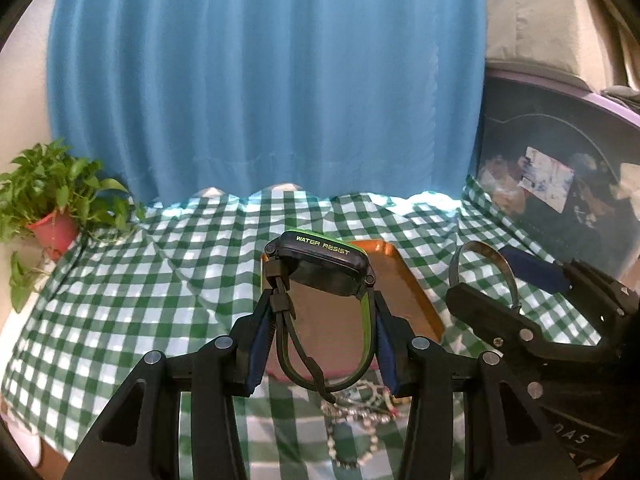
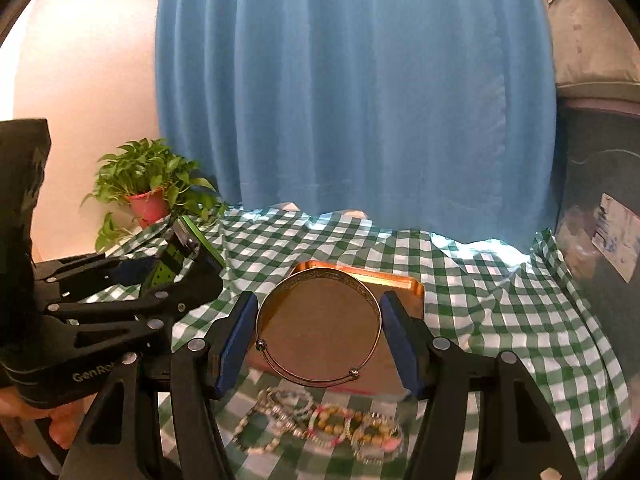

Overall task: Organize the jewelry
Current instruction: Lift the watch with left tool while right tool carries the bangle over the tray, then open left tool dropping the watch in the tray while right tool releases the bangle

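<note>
My left gripper [image 1: 320,320] is shut on a black and green digital watch [image 1: 320,268], held by its strap above the copper tray [image 1: 404,280]. My right gripper [image 2: 318,328] is shut on a thin metal bangle [image 2: 318,376], held upright over the same tray [image 2: 400,284]. In the left wrist view the right gripper [image 1: 532,312] with the bangle [image 1: 508,272] is at the right. In the right wrist view the left gripper [image 2: 132,300] with the watch [image 2: 180,252] is at the left. A heap of beaded bracelets [image 2: 320,424] lies on the checked cloth in front of the tray, also seen in the left wrist view [image 1: 356,412].
A green and white checked cloth [image 1: 160,280] covers the table. A potted plant [image 1: 52,200] stands at the far left. A blue curtain [image 1: 260,80] hangs behind. A dark bin [image 1: 560,200] with a box on top stands at the right.
</note>
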`<state>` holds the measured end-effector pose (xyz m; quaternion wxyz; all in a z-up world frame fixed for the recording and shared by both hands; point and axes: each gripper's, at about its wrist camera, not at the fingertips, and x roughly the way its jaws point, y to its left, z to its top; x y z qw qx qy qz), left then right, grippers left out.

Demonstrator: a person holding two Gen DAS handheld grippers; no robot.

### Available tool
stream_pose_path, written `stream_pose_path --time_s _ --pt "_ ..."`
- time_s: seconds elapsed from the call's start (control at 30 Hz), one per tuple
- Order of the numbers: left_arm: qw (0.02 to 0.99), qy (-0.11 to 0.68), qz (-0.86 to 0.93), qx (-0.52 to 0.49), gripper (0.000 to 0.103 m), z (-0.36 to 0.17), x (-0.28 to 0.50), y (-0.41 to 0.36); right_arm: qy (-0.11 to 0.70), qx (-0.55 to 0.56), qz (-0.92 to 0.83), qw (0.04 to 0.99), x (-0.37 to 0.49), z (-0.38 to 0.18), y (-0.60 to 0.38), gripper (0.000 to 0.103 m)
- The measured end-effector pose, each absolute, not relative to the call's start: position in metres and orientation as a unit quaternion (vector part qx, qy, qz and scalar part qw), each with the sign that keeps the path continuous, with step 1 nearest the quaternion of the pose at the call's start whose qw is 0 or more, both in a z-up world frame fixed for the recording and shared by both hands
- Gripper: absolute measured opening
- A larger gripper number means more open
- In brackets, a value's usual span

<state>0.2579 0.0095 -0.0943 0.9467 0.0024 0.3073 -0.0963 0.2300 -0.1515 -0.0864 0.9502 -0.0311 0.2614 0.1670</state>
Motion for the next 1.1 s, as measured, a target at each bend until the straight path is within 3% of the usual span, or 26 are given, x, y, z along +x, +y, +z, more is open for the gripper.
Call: stream_pose_path --time_s 0.37,0.6,1.1 --pt "0.940 0.322 -0.096 -0.060 0.046 -0.153 0.321 0.021 0.268 -0.006 0.168 0.949 0.295 -0.136 -0.161 0.059" --pt "0.913 0.376 -0.113 -0.109 0.046 -0.202 0.357 0.031 0.324 0.000 0.183 0.928 0.332 -0.183 -0.158 0.059" --pt "0.894 0.429 -0.115 -0.064 0.046 -0.239 0.386 0.011 0.417 -0.016 0.150 0.896 0.369 -0.239 -0.163 0.059"
